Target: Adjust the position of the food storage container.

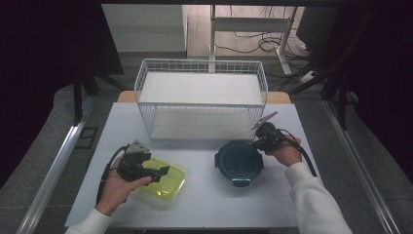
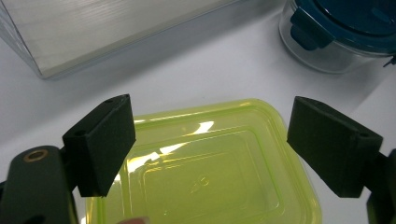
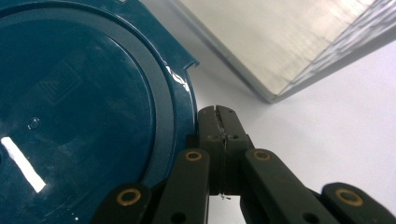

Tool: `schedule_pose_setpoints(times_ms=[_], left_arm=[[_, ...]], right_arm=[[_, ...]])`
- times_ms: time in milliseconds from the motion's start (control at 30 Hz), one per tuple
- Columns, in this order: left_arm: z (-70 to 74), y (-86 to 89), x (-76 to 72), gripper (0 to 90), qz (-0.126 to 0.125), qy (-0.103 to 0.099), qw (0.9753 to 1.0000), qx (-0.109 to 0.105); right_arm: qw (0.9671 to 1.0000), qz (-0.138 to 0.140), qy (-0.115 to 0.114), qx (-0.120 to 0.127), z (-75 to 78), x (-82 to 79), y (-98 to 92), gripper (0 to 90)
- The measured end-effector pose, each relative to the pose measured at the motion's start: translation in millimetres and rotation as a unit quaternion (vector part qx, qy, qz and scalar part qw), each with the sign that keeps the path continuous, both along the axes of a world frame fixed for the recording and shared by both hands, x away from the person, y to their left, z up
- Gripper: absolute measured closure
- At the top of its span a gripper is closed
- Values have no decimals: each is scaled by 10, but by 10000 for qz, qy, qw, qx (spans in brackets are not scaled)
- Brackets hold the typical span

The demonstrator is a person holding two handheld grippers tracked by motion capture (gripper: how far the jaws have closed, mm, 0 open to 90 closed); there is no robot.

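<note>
My left tongs (image 2: 210, 144) gape over a translucent yellow-green lidded box (image 2: 205, 172); right tongs (image 3: 219, 116) pressed together at the round teal lid's (image 3: 79, 107) three o'clock.

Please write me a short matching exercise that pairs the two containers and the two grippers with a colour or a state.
1. rectangular container
2. round container
3. left gripper
4. right gripper

a. jaws pressed together
b. dark blue lid
c. jaws wide apart
d. yellow-green lid

Pairs: 1-d, 2-b, 3-c, 4-a
</note>
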State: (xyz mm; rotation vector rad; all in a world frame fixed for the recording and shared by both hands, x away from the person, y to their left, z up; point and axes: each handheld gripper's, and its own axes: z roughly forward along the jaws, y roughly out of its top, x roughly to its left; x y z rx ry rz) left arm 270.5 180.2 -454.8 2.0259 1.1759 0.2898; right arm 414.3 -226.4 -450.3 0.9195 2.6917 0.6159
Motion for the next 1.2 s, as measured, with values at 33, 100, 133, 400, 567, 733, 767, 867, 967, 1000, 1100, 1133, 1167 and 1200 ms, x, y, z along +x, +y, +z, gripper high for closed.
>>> schedule_pose_setpoints(times_ms=[33, 100, 133, 400, 567, 733, 767, 867, 967, 1000, 1100, 1133, 1167, 1200], left_arm=[[0, 0, 0, 152, 0, 0, 10000, 0], [0, -5, 0, 152, -25, -7, 10000, 13], [0, -6, 0, 152, -26, -6, 10000, 15], [-2, -19, 2, 152, -39, 7, 10000, 3], [0, -33, -6, 152, -45, 13, 10000, -6], [7, -38, -2, 153, -55, 3, 10000, -10], [7, -42, -1, 153, -57, 5, 10000, -11], [2, -50, 6, 152, -60, 21, 10000, -10], [-17, -62, 18, 152, -48, 56, 10000, -5], [-24, -74, 29, 152, -60, 70, 10000, -5], [-21, -91, 43, 152, -43, 87, 9999, -26], [-21, -91, 43, 153, -43, 87, 9999, -26], [-14, -104, 41, 153, -46, 90, 9999, -54], [-6, -112, 35, 153, -27, 91, 9999, -89]], right_arm=[[10000, 0, 0, 0, 0, 0, 0, 897], [9999, -28, 22, 160, -15, -43, 2, 897], [9998, -24, 14, 177, -18, -55, 5, 897], [9997, 35, -29, 230, -31, -166, 56, 897], [9994, 43, -29, 329, -43, -240, 61, 897], [9990, 62, -45, 440, -57, -304, 57, 897], [9989, 39, -37, 455, -59, -321, 59, 897], [9988, 78, -36, 483, -63, -359, 66, 897], [9986, 102, -18, 509, -65, -367, 64, 897], [9986, 127, -52, 516, -69, -380, 68, 897], [9981, 134, -42, 593, -78, -383, 54, 896], [9981, 134, -42, 593, -78, -383, 54, 896], [9978, 90, 30, 658, -79, -374, 35, 890], [9977, -26, -56, 675, -69, -385, 25, 874]])
